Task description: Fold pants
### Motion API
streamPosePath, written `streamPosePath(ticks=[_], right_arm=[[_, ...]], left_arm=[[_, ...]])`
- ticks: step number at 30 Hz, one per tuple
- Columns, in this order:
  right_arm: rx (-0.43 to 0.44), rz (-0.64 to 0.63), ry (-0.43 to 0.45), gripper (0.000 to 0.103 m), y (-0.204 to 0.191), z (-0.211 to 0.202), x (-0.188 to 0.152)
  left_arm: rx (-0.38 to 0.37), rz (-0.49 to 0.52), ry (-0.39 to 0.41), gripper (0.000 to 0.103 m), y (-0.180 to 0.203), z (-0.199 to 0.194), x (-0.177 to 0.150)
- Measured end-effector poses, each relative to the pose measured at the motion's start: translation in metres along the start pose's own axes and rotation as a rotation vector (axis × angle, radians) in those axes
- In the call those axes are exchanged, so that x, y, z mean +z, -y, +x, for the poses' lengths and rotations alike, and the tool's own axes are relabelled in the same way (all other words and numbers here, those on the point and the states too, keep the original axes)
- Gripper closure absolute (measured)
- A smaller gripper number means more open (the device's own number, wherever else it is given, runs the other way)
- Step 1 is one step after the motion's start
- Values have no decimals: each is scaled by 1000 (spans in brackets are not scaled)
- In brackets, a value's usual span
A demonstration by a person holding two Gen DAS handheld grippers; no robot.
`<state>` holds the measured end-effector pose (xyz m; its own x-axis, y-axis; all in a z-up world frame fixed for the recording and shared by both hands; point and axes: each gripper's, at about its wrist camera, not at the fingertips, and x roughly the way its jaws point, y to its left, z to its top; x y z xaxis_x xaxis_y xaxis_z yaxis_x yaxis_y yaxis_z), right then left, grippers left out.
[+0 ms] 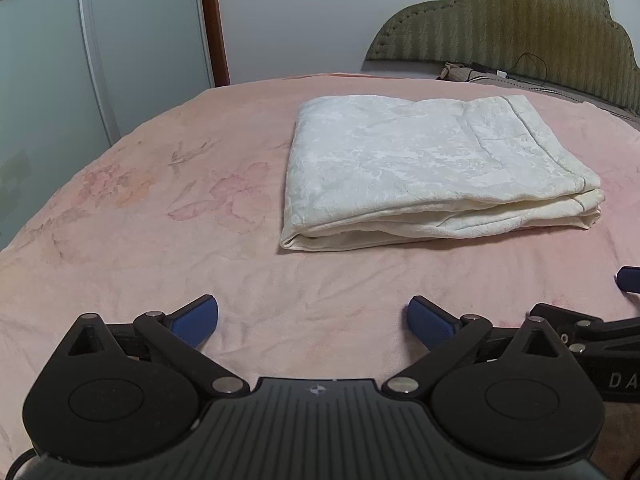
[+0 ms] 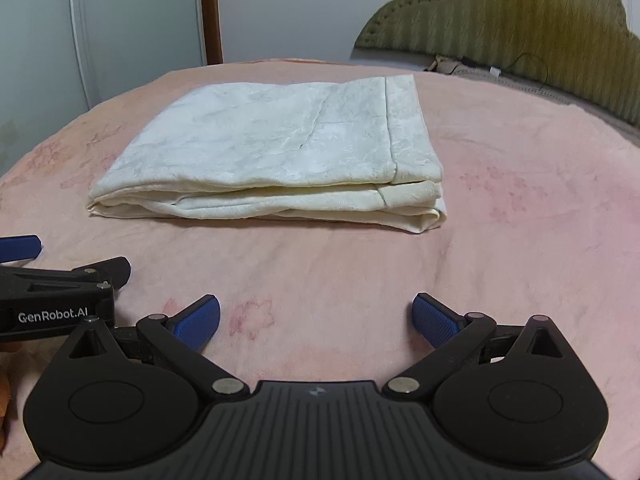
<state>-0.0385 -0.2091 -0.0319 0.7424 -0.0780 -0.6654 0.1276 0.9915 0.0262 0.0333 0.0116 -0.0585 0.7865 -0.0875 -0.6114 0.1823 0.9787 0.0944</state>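
Observation:
Cream-white pants (image 1: pixel 432 168) lie folded into a thick flat rectangle on the pink bedspread (image 1: pixel 160 220); the right wrist view shows the same bundle (image 2: pixel 272 152) with its stacked layers facing me. My left gripper (image 1: pixel 313 322) hovers over bare bedspread short of the pants, jaws spread wide, nothing between its blue pads (image 1: pixel 196 320). My right gripper (image 2: pixel 316 320) is likewise open and empty, a little back from the bundle's near edge. Each gripper shows at the edge of the other's view, side by side.
A padded olive headboard (image 1: pixel 520 28) rises at the far right with cables and small items (image 1: pixel 500 72) at its foot. A pale wardrobe door (image 1: pixel 100 40) and brown door frame (image 1: pixel 212 20) stand beyond the bed's left side.

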Motion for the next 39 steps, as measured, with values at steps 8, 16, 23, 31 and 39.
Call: streamPosePath(ticks=[8, 16, 23, 31, 39], right_arm=[[-3, 7, 24, 0, 0, -1, -4], [8, 20, 28, 0, 3, -1, -4], [6, 17, 27, 0, 3, -2, -5], [6, 17, 27, 0, 3, -2, -5], [6, 17, 27, 0, 3, -2, -5]], left_arm=[[-8, -10, 0, 0, -2, -1, -1], [-23, -18, -1, 0, -4, -1, -4], [-41, -41, -10, 0, -8, 1, -4], [-38, -39, -9, 0, -7, 1, -4], [-39, -40, -10, 0, -7, 1, -5]])
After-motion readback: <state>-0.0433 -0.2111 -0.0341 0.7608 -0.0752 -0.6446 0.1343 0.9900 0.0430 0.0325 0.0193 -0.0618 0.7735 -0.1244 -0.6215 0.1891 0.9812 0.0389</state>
